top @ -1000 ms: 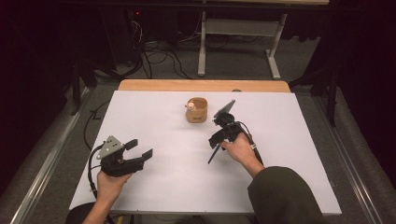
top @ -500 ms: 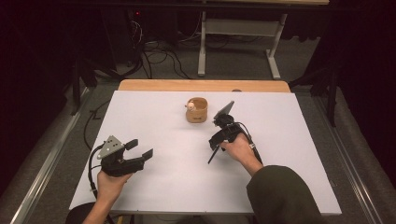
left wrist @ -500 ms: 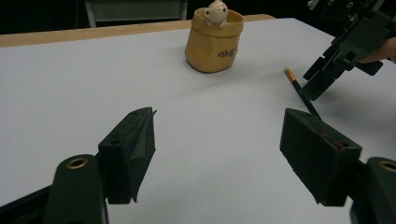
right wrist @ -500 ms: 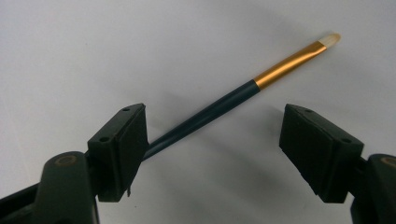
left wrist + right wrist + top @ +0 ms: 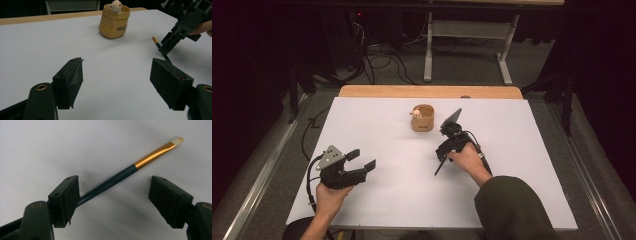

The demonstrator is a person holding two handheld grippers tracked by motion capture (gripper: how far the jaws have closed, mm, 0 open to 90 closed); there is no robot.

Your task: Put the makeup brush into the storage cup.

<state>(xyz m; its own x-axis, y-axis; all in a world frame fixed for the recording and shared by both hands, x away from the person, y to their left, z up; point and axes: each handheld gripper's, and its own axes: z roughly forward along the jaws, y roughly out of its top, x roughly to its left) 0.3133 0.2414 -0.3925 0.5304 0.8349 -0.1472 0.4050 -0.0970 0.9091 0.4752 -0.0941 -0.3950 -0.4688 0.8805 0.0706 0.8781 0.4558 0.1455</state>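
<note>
Olive sleeve [image 5: 512, 207] on the right arm; both black claws trail black cables

On the table [image 5: 377, 125], a small pouch-shaped holder [image 5: 422, 118] stands near the far edge, about midway across, with a little figurine [image 5: 416, 113] perched in its mouth. The paintbrush [image 5: 125, 174] lies flat on the table to the right of the holder and nearer the person, its bristle end toward the holder. The right gripper [image 5: 448, 148] is over the brush, which runs between its fingers. The left gripper [image 5: 362, 162] sits well apart at the near left, facing the holder.
</note>
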